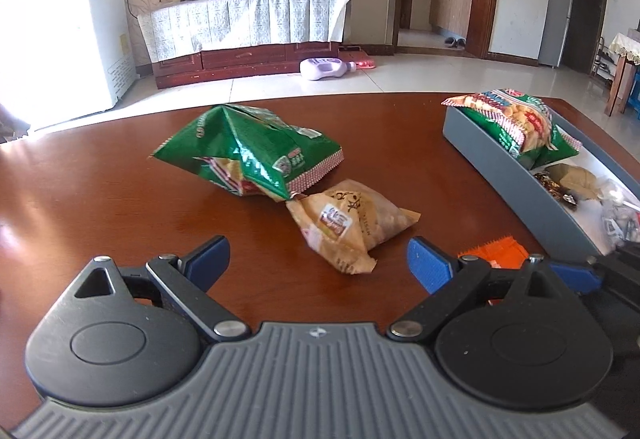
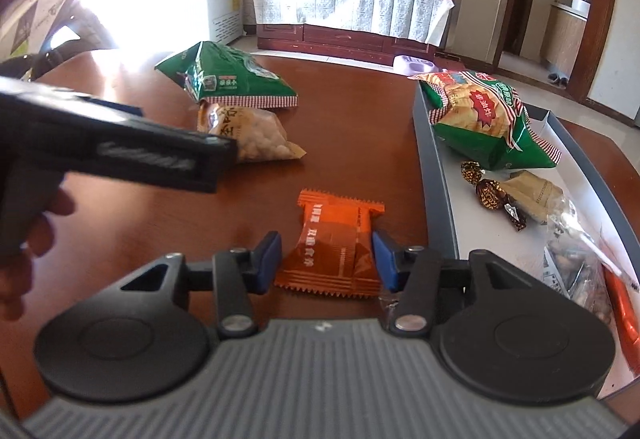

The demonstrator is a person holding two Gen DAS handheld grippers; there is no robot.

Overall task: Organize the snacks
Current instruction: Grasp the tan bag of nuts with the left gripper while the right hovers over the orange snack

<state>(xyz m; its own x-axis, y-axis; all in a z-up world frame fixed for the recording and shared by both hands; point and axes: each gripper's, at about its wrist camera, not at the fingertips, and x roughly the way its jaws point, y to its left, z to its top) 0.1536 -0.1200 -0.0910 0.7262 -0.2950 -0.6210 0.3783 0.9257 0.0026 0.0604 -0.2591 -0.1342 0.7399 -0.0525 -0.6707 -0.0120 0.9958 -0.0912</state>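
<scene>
A green chip bag (image 1: 248, 151) (image 2: 228, 81) and a tan snack packet (image 1: 348, 225) (image 2: 250, 139) lie on the brown table. My left gripper (image 1: 318, 263) is open just short of the tan packet. An orange packet (image 2: 334, 247) (image 1: 494, 253) lies flat between the pads of my right gripper (image 2: 326, 259). The jaws stand beside its edges, open and not pressing it. The grey tray (image 1: 516, 179) (image 2: 436, 191) on the right holds another green chip bag (image 1: 516, 125) (image 2: 484, 119), wrapped candies (image 2: 490, 193) and small packets.
The left gripper's body (image 2: 120, 155) and the hand holding it fill the left of the right wrist view. The table's far edge (image 1: 304, 99) lies beyond the bags. A TV cabinet, a white fridge and an orange box stand across the room.
</scene>
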